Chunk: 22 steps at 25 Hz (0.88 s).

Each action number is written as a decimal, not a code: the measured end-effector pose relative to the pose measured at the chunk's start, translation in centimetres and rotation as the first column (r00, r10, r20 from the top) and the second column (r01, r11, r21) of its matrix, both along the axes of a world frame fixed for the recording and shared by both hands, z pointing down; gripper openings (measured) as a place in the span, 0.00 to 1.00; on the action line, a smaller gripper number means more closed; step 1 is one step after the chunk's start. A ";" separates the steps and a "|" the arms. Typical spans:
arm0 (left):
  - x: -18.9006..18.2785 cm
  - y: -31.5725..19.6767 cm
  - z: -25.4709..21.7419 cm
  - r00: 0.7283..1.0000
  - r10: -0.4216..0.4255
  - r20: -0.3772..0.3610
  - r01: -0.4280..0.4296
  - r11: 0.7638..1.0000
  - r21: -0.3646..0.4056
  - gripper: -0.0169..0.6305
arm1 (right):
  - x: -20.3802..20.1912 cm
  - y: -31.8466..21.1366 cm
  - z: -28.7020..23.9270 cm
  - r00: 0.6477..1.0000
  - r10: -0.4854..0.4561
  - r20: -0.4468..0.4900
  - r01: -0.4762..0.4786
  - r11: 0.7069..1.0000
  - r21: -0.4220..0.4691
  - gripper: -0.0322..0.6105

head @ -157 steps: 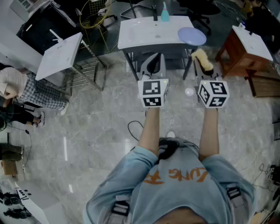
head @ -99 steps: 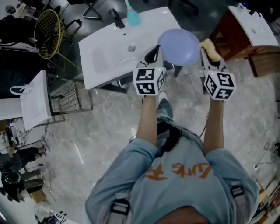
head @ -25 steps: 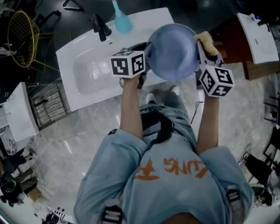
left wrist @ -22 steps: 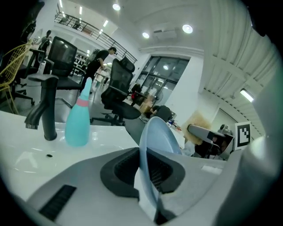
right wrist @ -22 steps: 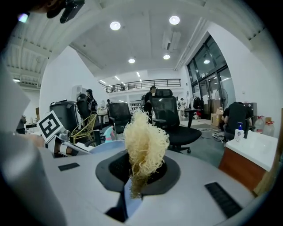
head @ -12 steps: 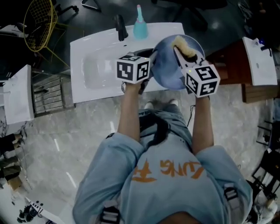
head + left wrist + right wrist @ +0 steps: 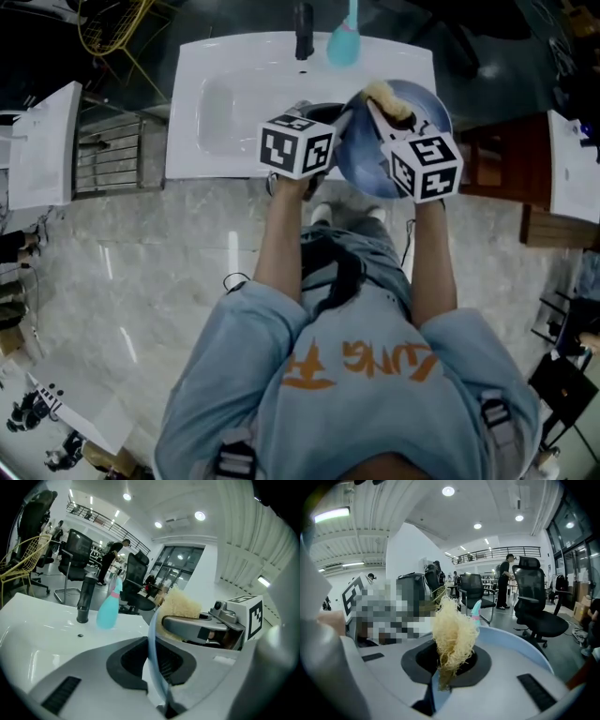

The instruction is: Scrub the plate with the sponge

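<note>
Standing at a white sink [image 7: 202, 155], seen from above, both arms of the person [image 7: 366, 375] stretched toward 12 o'clock.

Clamping the blue plate [image 7: 433, 112] by its rim in the left gripper [image 7: 153, 654]: jaws narrow, pads shut on both faces of the thin edge. Holding that plate tipped up on edge over the sink's 4 o'clock corner, with its 9 o'clock rim in the left grip.

Pinching a pale yellow sponge [image 7: 452, 634] in the right gripper [image 7: 444, 670], jaws closed on its lower part, frayed fibres standing up past the tips. Resting the sponge against the plate's inner face, near the 11 o'clock rim in the head view.

In the left gripper view, plate edge-on down the middle, with sponge and right gripper just beside it at 3 o'clock. In the right gripper view, plate's hollow curving behind the sponge from 12 round to 4 o'clock.

On the sink's back ledge at 12 o'clock, a dark faucet [image 7: 303, 33], with a teal bottle [image 7: 343, 45] just beside it at 3 o'clock.

Well apart at 10 o'clock, a yellow wire basket [image 7: 112, 23]; at 3 o'clock, a brown wooden table [image 7: 497, 159]. Beyond the sink, black office chairs [image 7: 534, 606] and a few people [image 7: 111, 559] far off.
</note>
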<state>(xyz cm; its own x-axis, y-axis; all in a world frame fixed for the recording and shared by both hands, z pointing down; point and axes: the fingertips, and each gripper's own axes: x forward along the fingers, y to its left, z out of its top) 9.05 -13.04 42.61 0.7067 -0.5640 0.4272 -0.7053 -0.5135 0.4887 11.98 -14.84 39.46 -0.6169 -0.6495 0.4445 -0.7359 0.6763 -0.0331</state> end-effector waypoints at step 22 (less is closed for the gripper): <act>3.0 -0.4 -0.4 0.996 0.092 -0.001 -0.092 0.996 0.018 0.07 | 14.8 -1.5 0.8 0.888 0.458 -0.026 -0.458 0.889 0.019 0.10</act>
<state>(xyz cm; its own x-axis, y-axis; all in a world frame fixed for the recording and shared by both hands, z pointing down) 12.05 -13.43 42.24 0.7567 -0.5044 0.4159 -0.6538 -0.5849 0.4801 26.78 -16.34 40.25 -0.2366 -0.8624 0.4476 -0.9645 0.2641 -0.0010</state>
